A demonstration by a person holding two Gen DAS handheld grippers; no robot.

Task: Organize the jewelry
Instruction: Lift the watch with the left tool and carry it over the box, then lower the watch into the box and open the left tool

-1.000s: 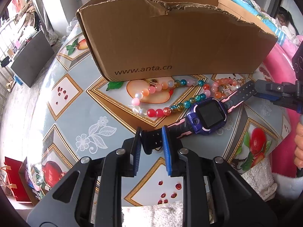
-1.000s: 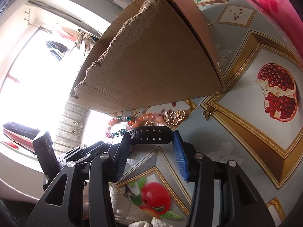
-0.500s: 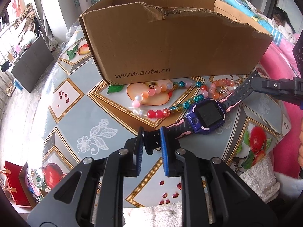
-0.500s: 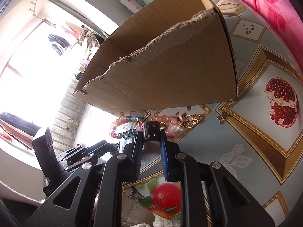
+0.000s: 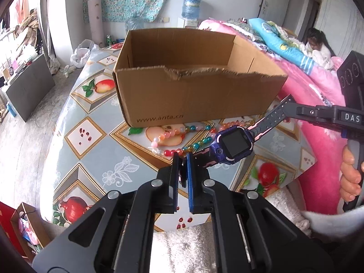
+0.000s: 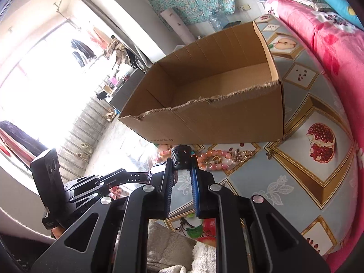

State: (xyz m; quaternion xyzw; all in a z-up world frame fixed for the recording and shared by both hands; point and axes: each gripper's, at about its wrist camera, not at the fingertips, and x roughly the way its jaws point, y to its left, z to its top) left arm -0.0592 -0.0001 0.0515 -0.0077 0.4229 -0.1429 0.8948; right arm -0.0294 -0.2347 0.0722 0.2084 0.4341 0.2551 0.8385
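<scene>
Purple plastic frames the dark square screen of a child's smartwatch (image 5: 233,144), which hangs in the air above the fruit-patterned tablecloth (image 5: 97,157), held by both ends of its strap. Its long axis runs from the lower left up to the upper right in the left wrist view, screen facing up toward that camera. The left gripper (image 5: 181,170) is clamped on the near strap end; the right gripper (image 6: 182,170) is clamped on the far, perforated black-and-pink strap end (image 6: 179,157), which points toward the open brown cardboard box (image 5: 195,93). The watch sits just in front of the box, over a multicoloured bead necklace (image 5: 179,141) and a pink bead bracelet (image 6: 213,157) lying on the cloth. The box's front wall reads "www.anta.cn". The right gripper's body shows the letters "DAS".
</scene>
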